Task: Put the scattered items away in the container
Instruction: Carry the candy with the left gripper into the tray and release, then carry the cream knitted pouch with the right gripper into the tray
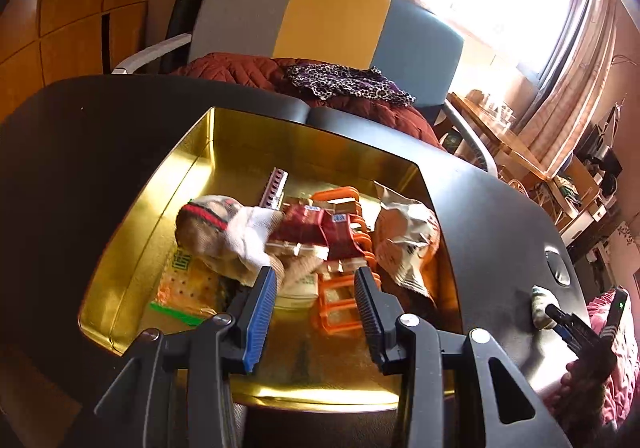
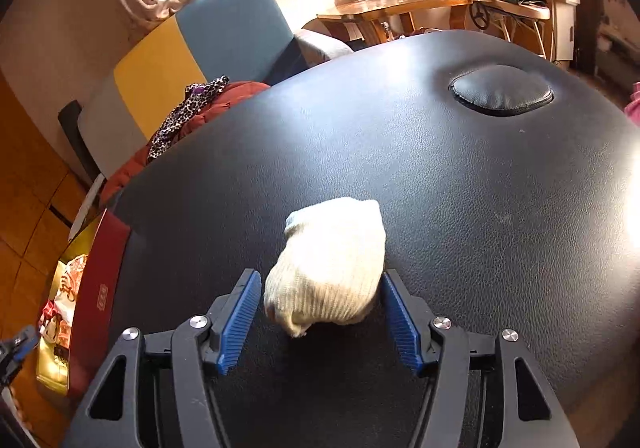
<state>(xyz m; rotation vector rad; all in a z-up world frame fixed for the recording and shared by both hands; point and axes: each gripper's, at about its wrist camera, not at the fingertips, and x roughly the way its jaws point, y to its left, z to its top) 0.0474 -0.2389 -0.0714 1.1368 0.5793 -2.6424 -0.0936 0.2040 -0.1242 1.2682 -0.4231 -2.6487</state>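
Note:
A gold tin container [image 1: 132,248] sits on the black leather table [image 1: 80,152]. Inside it lie a striped sock bundle [image 1: 212,224], red packets [image 1: 316,228], an orange plastic rack [image 1: 340,308] and a crumpled snack bag [image 1: 404,236]. My left gripper [image 1: 316,276] hovers open over the tin's near half, holding nothing. A rolled cream sock [image 2: 328,272] lies on the table between the fingers of my right gripper [image 2: 320,276], which is open around it. From the left wrist view the right gripper [image 1: 560,318] and that sock [image 1: 540,304] appear at the far right.
A round leather pad [image 2: 500,94] is set into the table beyond the sock. A chair [image 1: 328,20] with a red quilt [image 1: 248,68] and leopard-print cloth [image 1: 348,82] stands behind the table. The tin's red outer wall [image 2: 104,288] shows at the left in the right wrist view.

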